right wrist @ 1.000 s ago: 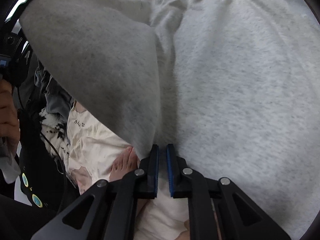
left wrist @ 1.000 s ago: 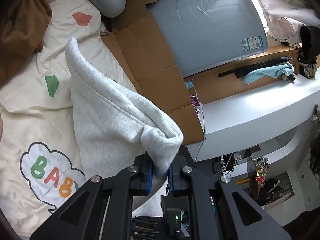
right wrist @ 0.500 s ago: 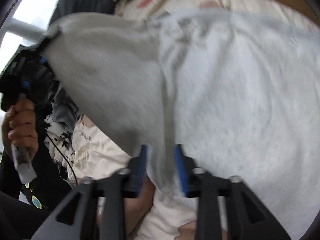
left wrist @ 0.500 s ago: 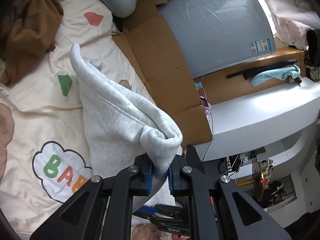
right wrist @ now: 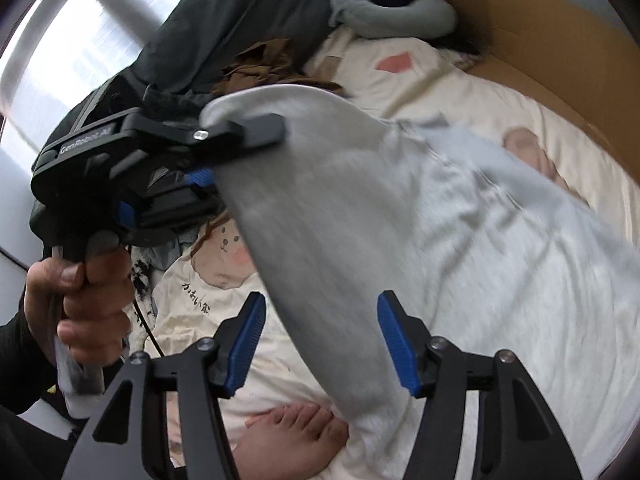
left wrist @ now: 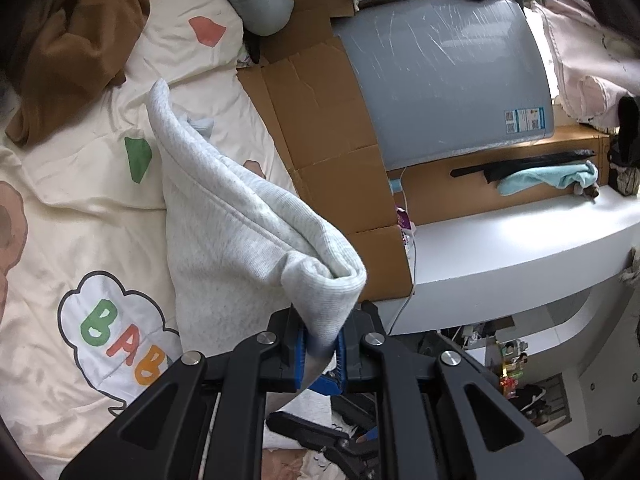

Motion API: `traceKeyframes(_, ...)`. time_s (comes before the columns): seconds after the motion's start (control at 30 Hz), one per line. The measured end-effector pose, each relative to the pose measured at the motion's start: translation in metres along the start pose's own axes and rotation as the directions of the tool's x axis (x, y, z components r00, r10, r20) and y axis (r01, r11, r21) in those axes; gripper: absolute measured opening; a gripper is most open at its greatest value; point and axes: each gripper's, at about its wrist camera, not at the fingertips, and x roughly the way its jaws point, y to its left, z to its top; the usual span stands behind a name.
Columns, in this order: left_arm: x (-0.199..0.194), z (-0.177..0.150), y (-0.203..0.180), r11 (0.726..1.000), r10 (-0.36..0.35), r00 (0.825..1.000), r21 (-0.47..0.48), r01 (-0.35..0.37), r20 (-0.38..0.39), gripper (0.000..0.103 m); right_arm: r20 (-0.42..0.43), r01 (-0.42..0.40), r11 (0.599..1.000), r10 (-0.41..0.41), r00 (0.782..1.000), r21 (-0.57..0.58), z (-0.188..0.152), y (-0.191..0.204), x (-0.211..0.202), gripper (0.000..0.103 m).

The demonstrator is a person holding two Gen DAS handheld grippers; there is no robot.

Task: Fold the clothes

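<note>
The right gripper [right wrist: 322,338] has just been opening, its blue pads clear of the grey garment [right wrist: 460,240] between them. At nine o'clock, the left gripper [right wrist: 208,152] pinches the garment's raised edge above the cream bedsheet [right wrist: 460,92].

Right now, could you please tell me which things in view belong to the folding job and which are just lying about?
Part of the job:
grey sweatshirt
left gripper, shut on its cuff
right gripper, jaws just opened, pads clear of the cloth

Lying about:
brown garment
cardboard
turquoise cloth
grey pillow
</note>
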Motion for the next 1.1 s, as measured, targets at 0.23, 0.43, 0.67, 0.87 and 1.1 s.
traceKeyframes(0.23, -0.003, 0.002, 0.005, 0.998, -0.039, 0.999, -0.045, 0.039, 0.002, 0.010, 0.012, 0.061, 0.996, -0.060, 0.998, -0.062, 0.027, 0.018, 0.018, 0.056)
traceKeyframes(0.43, -0.007, 0.003, 0.013, 0.993, -0.070, 0.997, -0.098, 0.071, 0.015, 0.010, 0.047, 0.124, 0.991, -0.121, 0.992, -0.057, 0.044, 0.028, 0.031, 0.056)
traceKeyframes(0.67, -0.009, 0.003, 0.020, 0.982, -0.099, 0.995, -0.160, 0.103, 0.029, 0.010, 0.081, 0.204, 0.978, -0.200, 0.976, -0.049, 0.048, 0.034, 0.048, 0.056)
traceKeyframes(0.87, -0.013, 0.004, 0.022, 0.976, -0.093, 0.995, -0.194, 0.099, 0.041, 0.010, 0.105, 0.233, 0.972, -0.229, 0.968, -0.024, 0.046, 0.032, 0.053, 0.038)
traceKeyframes(1.1, -0.037, 0.008, 0.022, 0.966, -0.079, 0.995, -0.240, 0.092, 0.060, 0.033, 0.120, 0.230, 0.973, -0.225, 0.967, -0.029, 0.046, 0.031, 0.050, 0.009)
